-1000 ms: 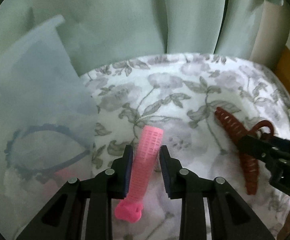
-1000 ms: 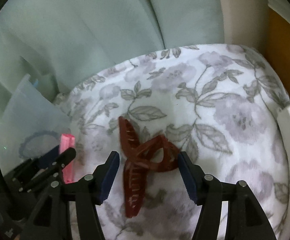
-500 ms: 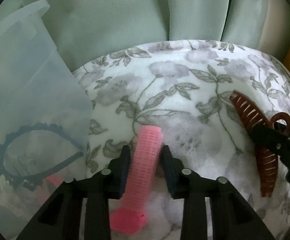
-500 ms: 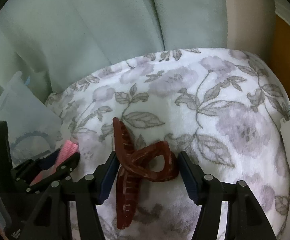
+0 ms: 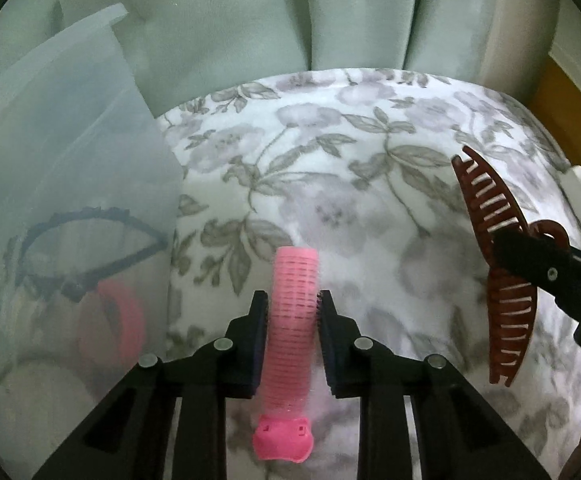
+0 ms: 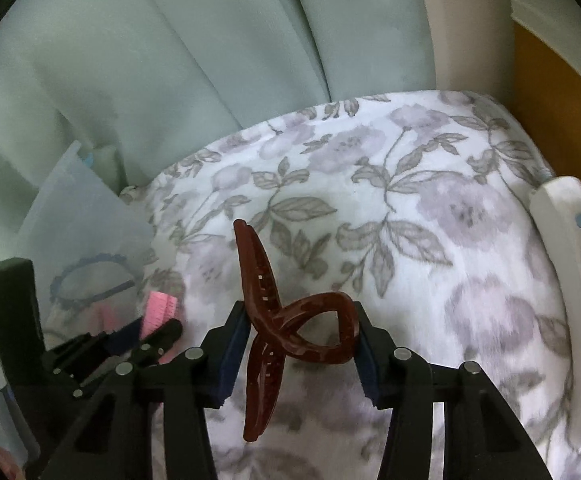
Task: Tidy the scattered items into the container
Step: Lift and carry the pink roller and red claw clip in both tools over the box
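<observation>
My left gripper [image 5: 292,304] is shut on a pink hair roller [image 5: 291,320], held above the floral cloth [image 5: 330,168]; the roller's tip also shows in the right wrist view [image 6: 158,312]. My right gripper [image 6: 300,328] is shut on a dark red hair clip [image 6: 290,336], lifted off the cloth; the clip also shows at the right of the left wrist view [image 5: 502,272]. A translucent plastic container [image 5: 62,184] stands at the left and holds a dark headband [image 5: 90,240] and a pink item [image 5: 122,320].
Pale green curtains [image 5: 250,20] hang behind the cloth-covered surface. A white plastic object [image 6: 566,248] lies at the right edge. An orange-brown surface [image 6: 562,92] shows beyond it at far right.
Both grippers closed on their items and lifted them. The roller and the hair clip rose off the cloth, and the container now sits closer at the left.
</observation>
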### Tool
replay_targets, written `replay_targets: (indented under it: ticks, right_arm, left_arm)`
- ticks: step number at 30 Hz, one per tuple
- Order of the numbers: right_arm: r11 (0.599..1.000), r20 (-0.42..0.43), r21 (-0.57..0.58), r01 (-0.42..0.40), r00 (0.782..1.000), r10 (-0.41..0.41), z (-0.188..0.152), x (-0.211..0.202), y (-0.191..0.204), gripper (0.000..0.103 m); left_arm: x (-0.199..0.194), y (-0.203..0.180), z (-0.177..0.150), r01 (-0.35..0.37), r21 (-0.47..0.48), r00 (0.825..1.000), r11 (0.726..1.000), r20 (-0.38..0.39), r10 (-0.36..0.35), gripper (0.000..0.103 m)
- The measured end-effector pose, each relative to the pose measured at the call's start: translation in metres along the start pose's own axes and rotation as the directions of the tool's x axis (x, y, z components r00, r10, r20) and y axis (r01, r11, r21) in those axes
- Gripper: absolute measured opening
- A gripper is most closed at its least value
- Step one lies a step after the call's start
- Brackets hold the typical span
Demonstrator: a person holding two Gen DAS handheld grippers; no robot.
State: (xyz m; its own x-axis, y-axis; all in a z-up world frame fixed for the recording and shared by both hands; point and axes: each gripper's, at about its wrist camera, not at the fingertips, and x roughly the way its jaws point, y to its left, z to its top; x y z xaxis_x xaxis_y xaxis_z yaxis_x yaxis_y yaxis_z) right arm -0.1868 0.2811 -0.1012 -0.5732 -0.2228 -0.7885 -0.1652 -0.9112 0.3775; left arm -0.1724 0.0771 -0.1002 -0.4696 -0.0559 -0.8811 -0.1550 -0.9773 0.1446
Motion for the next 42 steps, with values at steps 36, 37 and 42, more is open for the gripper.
replay_targets:
  ticks: [36,37,42]
  right_arm:
    - [0.984,0.319,-0.156,-0.085,0.939,0.132,-0.024,-0.191,0.141,0.052]
    - [0.982,0.322,-0.166,-0.090,0.936,0.140,-0.024,-0.194,0.147,0.052]
    - [0.971,0.330,-0.215,-0.103,0.928,0.172,-0.024,-0.202,0.173,0.052]
  left_arm:
    - [-0.201,0.090,-0.023,0.214,-0.102,0.919,0.972,0.357,-0.165,0.025]
    - [-0.204,0.095,-0.024,0.217,-0.110,0.916,0.970,0.366,-0.163,0.025]
    - [-0.215,0.119,-0.028,0.221,-0.147,0.907,0.964,0.395,-0.148,0.025]
